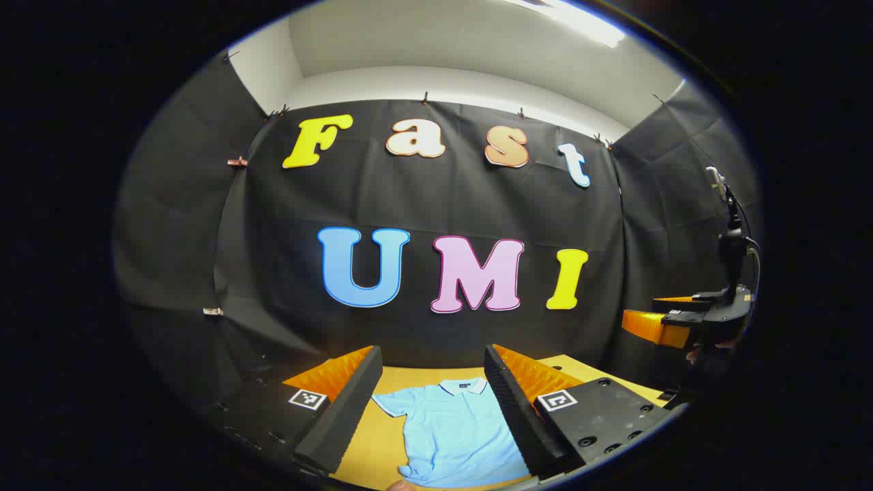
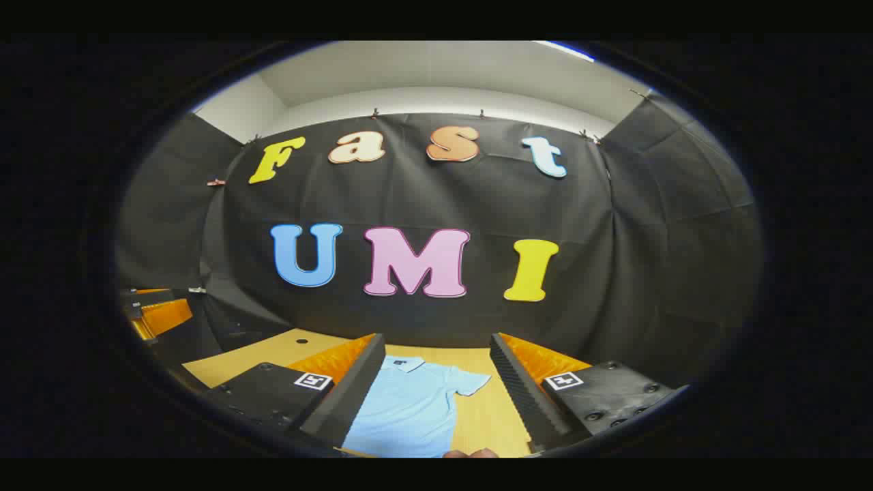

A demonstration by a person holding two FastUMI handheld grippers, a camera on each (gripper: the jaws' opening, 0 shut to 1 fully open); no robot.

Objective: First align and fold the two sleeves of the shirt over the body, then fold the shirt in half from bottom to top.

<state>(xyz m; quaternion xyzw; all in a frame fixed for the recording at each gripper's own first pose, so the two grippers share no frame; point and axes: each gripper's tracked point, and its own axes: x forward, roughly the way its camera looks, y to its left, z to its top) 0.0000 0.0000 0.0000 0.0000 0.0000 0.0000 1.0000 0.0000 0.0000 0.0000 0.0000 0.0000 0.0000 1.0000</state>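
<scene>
While both grippers, left gripper [image 1: 432,416] and right gripper [image 2: 436,402], hover wide open and empty, I see the flat light-blue polo shirt [image 1: 455,429] lying below, collar away from me, each sleeve nearest its own-side gripper.

No readable text, apart from the wall — the square markers [image 1: 307,399] on the gripper are patterns, not words.

Both views are taken from above the worktop's [image 1: 382,443] near edge, faced toward the booth wall; the shirt [image 1: 455,429] is shared.
</scene>
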